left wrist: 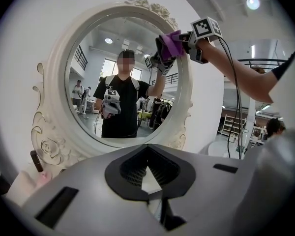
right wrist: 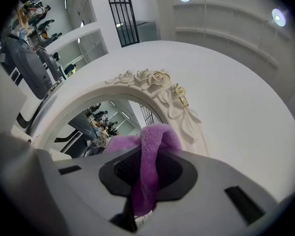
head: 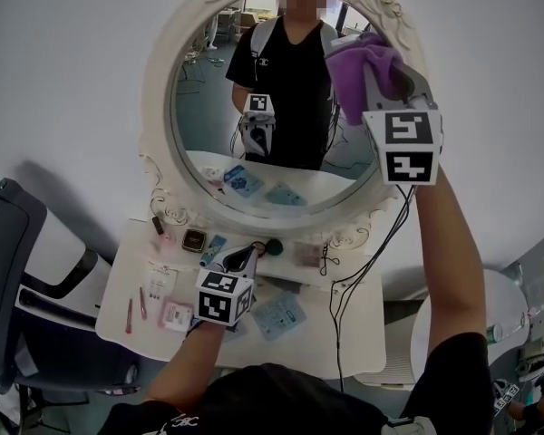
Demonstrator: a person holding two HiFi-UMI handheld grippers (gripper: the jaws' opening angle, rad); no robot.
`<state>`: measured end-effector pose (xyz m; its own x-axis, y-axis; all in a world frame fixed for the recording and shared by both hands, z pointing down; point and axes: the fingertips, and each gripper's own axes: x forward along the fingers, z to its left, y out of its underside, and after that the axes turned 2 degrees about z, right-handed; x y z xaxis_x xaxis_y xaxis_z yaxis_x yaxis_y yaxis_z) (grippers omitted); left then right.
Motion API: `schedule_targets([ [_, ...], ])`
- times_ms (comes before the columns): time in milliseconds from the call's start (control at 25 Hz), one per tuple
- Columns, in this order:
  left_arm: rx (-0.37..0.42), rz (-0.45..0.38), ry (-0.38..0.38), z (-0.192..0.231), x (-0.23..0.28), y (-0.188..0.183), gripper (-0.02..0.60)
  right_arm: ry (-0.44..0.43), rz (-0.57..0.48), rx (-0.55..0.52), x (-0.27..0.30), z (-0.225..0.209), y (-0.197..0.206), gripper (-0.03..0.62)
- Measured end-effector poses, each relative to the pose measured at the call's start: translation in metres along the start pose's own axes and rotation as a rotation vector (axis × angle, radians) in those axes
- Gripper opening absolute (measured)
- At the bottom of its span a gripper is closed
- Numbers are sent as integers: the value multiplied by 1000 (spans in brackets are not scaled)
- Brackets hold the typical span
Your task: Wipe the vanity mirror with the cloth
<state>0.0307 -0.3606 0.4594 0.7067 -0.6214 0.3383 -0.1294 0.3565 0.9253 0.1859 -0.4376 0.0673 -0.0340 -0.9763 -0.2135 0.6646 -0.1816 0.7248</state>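
**Clerk:** Where is the task's item?

**Inspector:** The purple cloth [head: 364,60] is at the upper right of the vanity mirror [head: 204,107]. It lies against the edge where the glass meets the white frame [head: 156,107]. In the right gripper view the cloth [right wrist: 155,144] sits just below the moulded roses [right wrist: 155,77], which carry gold touches.

**Clerk:** What is the right hand-held gripper doing?

**Inspector:** The right hand-held gripper [head: 381,72] is raised on an outstretched arm. Its own view shows the right hand-held gripper [right wrist: 147,176] with its jaws clenched on the cloth. One fold runs down between them and the rest is bunched above.

**Clerk:** And the left hand-held gripper?

**Inspector:** The left hand-held gripper [head: 242,259] is held low over the worktop [head: 358,329], pointing up at the mirror. In its own view the left hand-held gripper [left wrist: 147,173] has its jaws together with nothing between them.

**Clerk:** Is there any legible writing?

**Inspector:** The marker cube [head: 406,143] on the right gripper shows black-and-white square patterns and no letters. The cube on the left gripper [head: 225,299] is the same. There is a blue packet [head: 278,315] on the worktop, and a white card [head: 160,281] to the left. Both carry print that is too small to read. The black shirt reflected in the glass bears a small white emblem [head: 261,62], and I cannot make it out.

**Clerk:** What else is on the worktop?

**Inspector:** There is a small square amber item [head: 194,240] by the base of the frame and a pink pen [head: 129,315] near the left edge. A black cable [head: 344,284] runs down from the right gripper. A dark chair [head: 9,270] stands to the left of the worktop.
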Motion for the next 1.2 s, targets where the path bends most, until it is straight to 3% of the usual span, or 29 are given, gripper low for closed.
schedule_targets([
  [240, 0, 9, -14, 8, -2, 2, 5, -8, -27, 67, -1, 4, 10, 57],
  [440, 0, 24, -6, 6, 2, 8, 5, -44, 4, 105, -7, 25, 42, 57],
  [840, 11, 44, 11, -17, 8, 17, 5, -159, 137, 157, -26, 106, 127, 57],
  [1200, 1, 46, -50, -10, -16, 26, 5, -277, 289, 133, -47, 185, 212, 57],
])
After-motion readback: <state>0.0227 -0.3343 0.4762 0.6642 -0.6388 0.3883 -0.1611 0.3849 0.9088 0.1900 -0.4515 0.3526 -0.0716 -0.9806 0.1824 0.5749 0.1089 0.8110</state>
